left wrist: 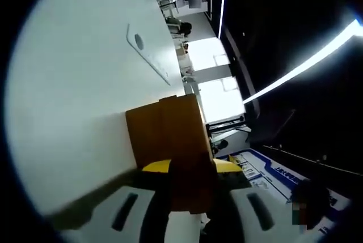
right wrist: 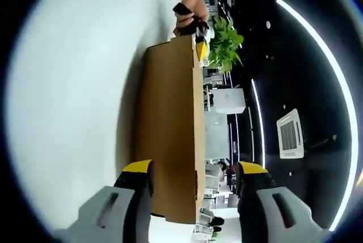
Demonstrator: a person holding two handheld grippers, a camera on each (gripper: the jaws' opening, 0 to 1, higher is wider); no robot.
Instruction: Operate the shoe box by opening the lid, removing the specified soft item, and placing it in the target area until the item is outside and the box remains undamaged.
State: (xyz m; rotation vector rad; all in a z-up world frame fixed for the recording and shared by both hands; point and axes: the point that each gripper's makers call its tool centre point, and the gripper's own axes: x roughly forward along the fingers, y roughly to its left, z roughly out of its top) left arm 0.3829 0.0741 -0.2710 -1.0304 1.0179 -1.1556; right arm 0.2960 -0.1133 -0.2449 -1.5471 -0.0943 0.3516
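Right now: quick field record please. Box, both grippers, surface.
box: brown cardboard shoe box on the white table, lid looks closed
left gripper: jaws either side of one end of the box, contact unclear
right gripper: jaws straddle the opposite end, gap visible on one side
soft item: none visible outside the box

Shoe box (right wrist: pixel 170 129): plain brown cardboard, no print visible, lid looks shut. Sits on white table (right wrist: pixel 74 101). In right gripper view it runs long, w/ one end close to camera & far end by the table's far edge. In left gripper view box (left wrist: pixel 170 141) shows an end & a side, seam across the cardboard. No dents or tears visible.
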